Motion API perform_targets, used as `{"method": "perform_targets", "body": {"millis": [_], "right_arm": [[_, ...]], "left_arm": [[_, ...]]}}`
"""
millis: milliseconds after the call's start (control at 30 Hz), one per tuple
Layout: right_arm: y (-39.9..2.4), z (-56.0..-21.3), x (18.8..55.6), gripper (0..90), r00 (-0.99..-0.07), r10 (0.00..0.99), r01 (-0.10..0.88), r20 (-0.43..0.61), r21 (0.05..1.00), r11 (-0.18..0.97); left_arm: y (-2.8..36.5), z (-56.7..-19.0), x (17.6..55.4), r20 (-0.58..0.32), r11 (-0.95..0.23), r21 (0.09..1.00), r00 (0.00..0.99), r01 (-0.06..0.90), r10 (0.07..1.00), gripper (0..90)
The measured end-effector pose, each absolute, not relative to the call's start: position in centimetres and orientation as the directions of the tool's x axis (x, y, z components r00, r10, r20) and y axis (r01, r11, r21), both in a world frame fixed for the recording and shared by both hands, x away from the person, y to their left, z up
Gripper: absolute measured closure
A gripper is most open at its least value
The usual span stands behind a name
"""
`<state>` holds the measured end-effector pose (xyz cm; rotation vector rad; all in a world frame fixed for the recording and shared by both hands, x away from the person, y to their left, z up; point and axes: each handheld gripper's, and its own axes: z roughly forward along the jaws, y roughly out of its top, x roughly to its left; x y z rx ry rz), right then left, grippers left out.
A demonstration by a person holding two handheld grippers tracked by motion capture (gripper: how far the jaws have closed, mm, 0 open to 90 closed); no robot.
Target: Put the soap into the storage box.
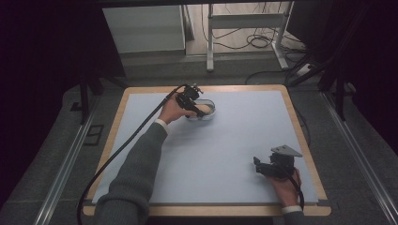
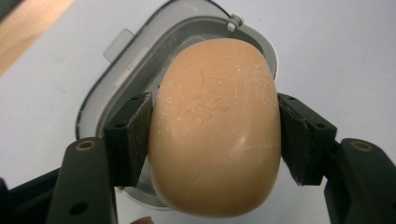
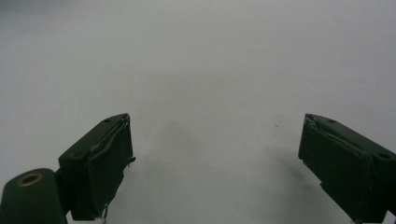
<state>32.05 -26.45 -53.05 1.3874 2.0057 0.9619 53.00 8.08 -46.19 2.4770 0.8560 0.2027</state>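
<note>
**Soap over dish, placing**

Soap bar (image 2: 215, 126) clamped between my left fingers (image 2: 135, 135), right above the grey soap dish (image 2: 116, 70) at the bench's (image 1: 234, 140) far side. Next: lower it in, then release. Right gripper (image 3: 215, 158) idle, fingers wide apart, nothing held.

The soap dish (image 1: 206, 111) is standing as the single obstacle; wide mat (image 1: 225, 150) is lying free around it.

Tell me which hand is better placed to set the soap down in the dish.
Left. Its claw is already clamped on the soap bar directly over the grey soap dish. The right claw stands open over bare table at the near right corner.
</note>
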Motion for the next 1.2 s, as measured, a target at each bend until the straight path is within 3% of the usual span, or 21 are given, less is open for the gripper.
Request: {"method": "perform_targets", "body": {"millis": [67,167,400,900,1200], "right_arm": [[-26.5,-53.1,32.0,10.2,-0.345,0.939,0.572,-0.019,0.788,0.226],[-26.5,-53.1,32.0,10.2,-0.344,0.939,0.57,-0.02,0.79,0.226],[-26.4,-53.1,32.0,10.2,-0.345,0.939,0.571,-0.02,0.789,0.227],[-26.4,-53.1,32.0,10.2,-0.342,0.939,0.572,-0.027,0.787,0.231],[-26.3,-53.1,32.0,10.2,-0.341,0.94,0.571,-0.032,0.787,0.234]], "left_arm": [[8.1,-46.2,53.0,-0.002,-0.669,0.513,0.78,0.538,0.626,32.4],[8.4,-45.3,52.8,-0.052,-0.623,0.551,0.768,0.555,0.639,27.2],[8.7,-44.1,51.7,-0.01,-0.636,0.561,0.772,0.53,0.635,22.6],[10.5,-44.4,48.2,0.003,-0.634,0.586,0.781,0.505,0.625,21.8],[12.7,-45.6,44.2,-0.013,-0.595,0.627,0.769,0.504,0.639,21.7]]}}
